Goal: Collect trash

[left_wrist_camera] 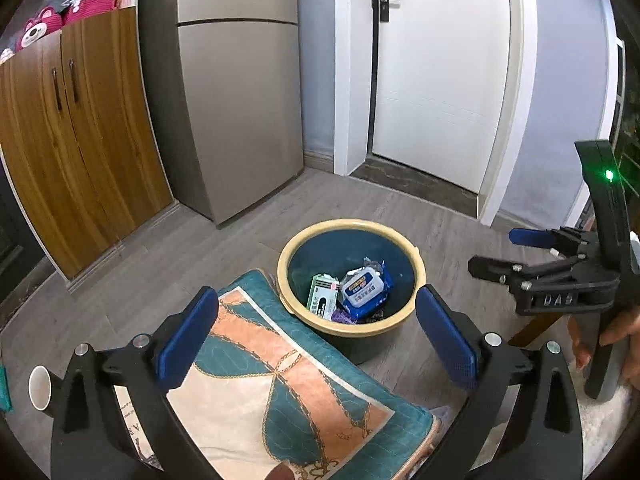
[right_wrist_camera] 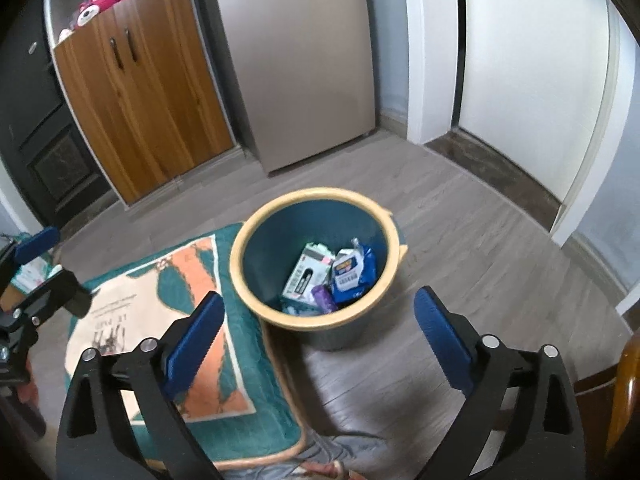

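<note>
1. The left gripper (left_wrist_camera: 316,332) stood wide open with nothing between its blue pads.
2. The right gripper (right_wrist_camera: 318,330) likewise gaped empty; seen from the left wrist, its body read "DAB".
3. The trash bin (left_wrist_camera: 412,280), cream-rimmed, sat at twelve o'clock, holding a blue wipes pack (left_wrist_camera: 364,290) and a white box (left_wrist_camera: 322,296); their print was unreadable.
4. A patterned mat (right_wrist_camera: 120,320) touched it at nine o'clock.

Wooden cabinet (left_wrist_camera: 76,140) at 10 o'clock, pink plush toys (left_wrist_camera: 60,20) on top; steel fridge (left_wrist_camera: 240,92) at 12; white door (left_wrist_camera: 440,72) at 1; patterned cushion (left_wrist_camera: 288,384) at 6.
</note>
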